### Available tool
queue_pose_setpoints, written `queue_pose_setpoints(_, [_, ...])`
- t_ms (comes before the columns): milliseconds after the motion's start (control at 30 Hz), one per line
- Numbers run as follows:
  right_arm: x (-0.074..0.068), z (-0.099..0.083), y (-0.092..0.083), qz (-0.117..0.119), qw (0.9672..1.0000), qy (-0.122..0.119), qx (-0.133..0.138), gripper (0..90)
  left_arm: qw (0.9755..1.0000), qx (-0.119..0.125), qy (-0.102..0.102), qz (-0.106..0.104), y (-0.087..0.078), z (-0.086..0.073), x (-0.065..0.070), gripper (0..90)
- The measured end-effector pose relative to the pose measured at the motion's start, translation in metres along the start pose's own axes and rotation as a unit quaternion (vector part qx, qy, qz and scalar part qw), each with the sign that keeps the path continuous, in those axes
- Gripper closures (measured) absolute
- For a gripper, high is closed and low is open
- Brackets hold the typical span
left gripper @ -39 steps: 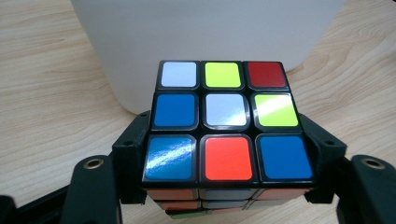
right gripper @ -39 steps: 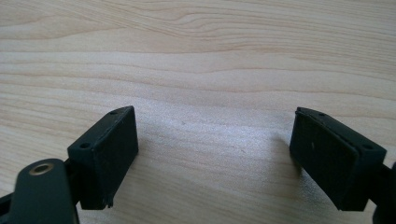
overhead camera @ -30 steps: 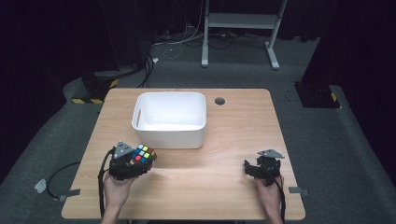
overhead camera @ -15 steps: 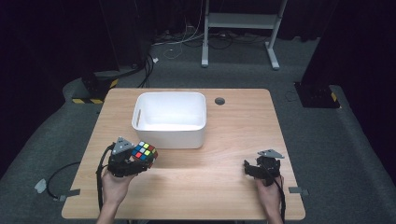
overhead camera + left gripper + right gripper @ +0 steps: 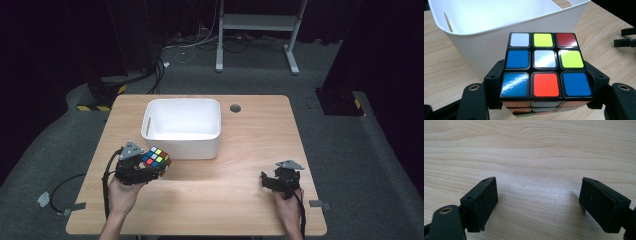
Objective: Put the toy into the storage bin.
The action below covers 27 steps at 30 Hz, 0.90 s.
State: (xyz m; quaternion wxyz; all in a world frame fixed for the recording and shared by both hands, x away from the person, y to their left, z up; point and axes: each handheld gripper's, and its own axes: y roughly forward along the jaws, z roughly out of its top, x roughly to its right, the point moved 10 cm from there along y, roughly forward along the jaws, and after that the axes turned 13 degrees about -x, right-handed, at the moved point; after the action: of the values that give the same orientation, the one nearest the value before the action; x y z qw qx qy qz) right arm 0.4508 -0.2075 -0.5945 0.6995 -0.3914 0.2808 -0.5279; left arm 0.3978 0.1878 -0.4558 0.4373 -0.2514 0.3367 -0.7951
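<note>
The left gripper (image 5: 150,169) is clamping a Rubik's cube (image 5: 155,158) just in front of the white plastic bin (image 5: 182,142), its lower layers lying hidden between the jaws in the left gripper view. The right gripper (image 5: 267,181) is resting spread wide over bare tabletop, nothing between its pads. The light wooden table (image 5: 250,140) is standing on grey carpet, with dark surroundings swallowing the cables and a white frame behind.

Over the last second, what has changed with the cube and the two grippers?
The left gripper, shut on the puzzle cube, has lifted it slightly and edged it toward the white bin; the grip is unchanged. The right gripper stayed put near the table's front right, jaws open and holding nothing. The bin has not moved.
</note>
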Motion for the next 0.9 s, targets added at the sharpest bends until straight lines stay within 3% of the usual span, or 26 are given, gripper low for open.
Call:
queue_pose_setpoints(400, [0.000,0.000,0.000,0.000,1.0000,-0.001,0.000,15.1,0.9999,0.006,0.005,-0.013,-0.004,0.009,0.008,33.4])
queue_pose_setpoints(900, [0.000,0.000,0.000,0.000,1.0000,-0.001,0.000,15.1,0.9998,0.009,0.010,-0.012,-0.019,0.024,0.012,33.4])
